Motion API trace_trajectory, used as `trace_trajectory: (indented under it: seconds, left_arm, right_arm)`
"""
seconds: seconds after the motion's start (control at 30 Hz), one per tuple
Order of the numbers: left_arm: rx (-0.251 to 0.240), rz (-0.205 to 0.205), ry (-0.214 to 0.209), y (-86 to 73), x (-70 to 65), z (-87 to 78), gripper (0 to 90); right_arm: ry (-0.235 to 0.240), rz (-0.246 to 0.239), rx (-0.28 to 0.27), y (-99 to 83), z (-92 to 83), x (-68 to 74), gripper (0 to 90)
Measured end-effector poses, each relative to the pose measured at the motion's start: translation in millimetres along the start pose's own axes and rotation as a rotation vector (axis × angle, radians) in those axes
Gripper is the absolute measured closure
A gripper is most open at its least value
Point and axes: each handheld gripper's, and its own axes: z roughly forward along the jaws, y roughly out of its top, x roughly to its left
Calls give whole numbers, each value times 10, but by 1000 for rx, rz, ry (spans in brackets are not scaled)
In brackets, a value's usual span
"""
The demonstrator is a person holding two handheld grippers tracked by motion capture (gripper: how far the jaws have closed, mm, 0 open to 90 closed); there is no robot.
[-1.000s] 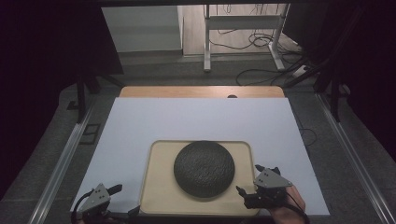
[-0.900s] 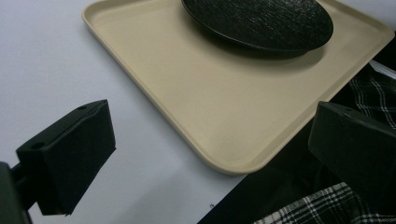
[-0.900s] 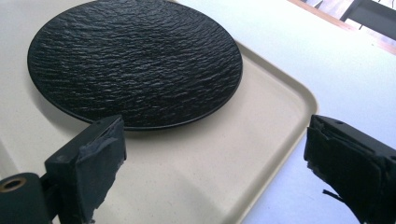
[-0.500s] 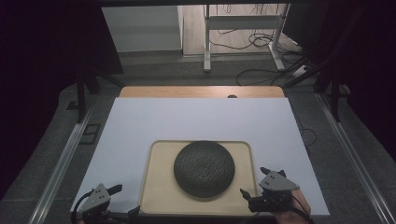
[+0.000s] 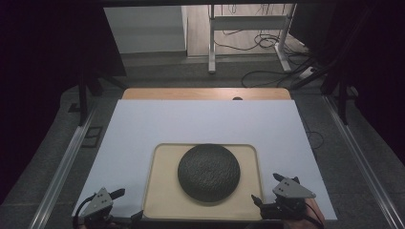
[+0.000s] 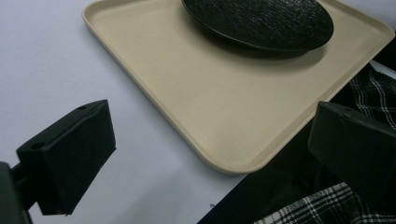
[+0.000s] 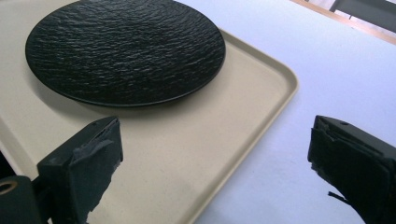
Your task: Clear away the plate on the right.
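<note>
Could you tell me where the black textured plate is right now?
In the high view the round black textured plate rests on the beige rectangular tray, near the table's front edge, between the left gripper and right gripper.

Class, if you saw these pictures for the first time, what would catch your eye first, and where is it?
A round black plate with a rippled surface sits on a beige tray at the near edge of the white table. The left gripper and right gripper flank the tray's near corners, both open.

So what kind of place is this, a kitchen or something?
More likely a lab or recording workspace than a kitchen: a white-covered table carries just a beige tray with a black plate, cables trail over the floor behind, and dark screens stand at the sides.
</note>
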Motion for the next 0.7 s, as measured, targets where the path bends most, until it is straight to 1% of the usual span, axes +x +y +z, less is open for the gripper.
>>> trace_trajectory:
  seconds: [0.2,0.47,0.7]
  left_arm:
    - [-2,-1,1,-1,4,-2,2]
    - [-1,0,1,0,2,-1,2]
    - [1,2,0,-1,-2,0,2]
  right_arm:
    - [-3,14,-13,-50,-56,-42,14]
    - [-17,39,-28,-139,-159,-97,11]
    - [-22,62,-10,-246,-201,-122,12]
